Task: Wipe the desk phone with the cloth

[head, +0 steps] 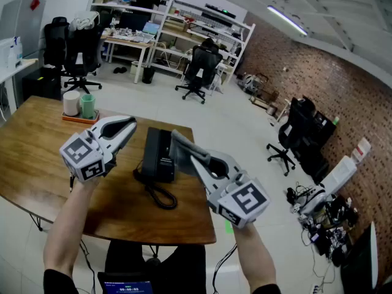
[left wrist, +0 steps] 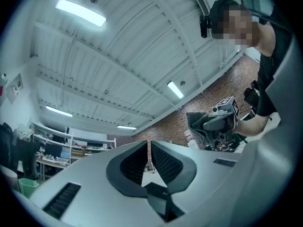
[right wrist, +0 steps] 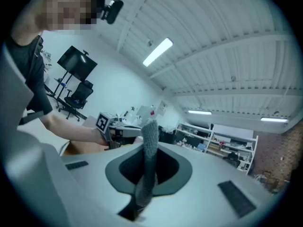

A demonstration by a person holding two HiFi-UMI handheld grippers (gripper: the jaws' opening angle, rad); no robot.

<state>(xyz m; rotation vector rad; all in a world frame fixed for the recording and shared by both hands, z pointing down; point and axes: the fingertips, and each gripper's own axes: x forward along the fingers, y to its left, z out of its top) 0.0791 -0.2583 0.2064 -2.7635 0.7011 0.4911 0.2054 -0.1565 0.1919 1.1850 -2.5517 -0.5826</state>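
Note:
The black desk phone [head: 158, 155] lies on the wooden table [head: 37, 158], its coiled cord [head: 157, 193] trailing toward me. My right gripper [head: 195, 158] hovers over the phone's right side, shut on a grey cloth [head: 184, 144]. In the right gripper view the cloth [right wrist: 149, 138] stands up between the jaws of that gripper [right wrist: 148, 150]. My left gripper [head: 130, 126] is held above the table left of the phone. Its jaws [left wrist: 149, 150] are together with nothing between them. Both gripper cameras look up at the ceiling, so neither shows the phone.
A tray with a white roll and a green cup [head: 80, 106] stands at the table's far left. Beyond the table are office chairs [head: 197, 72], desks and shelving [head: 184, 23]. The table's right edge [head: 202, 182] runs close by the phone.

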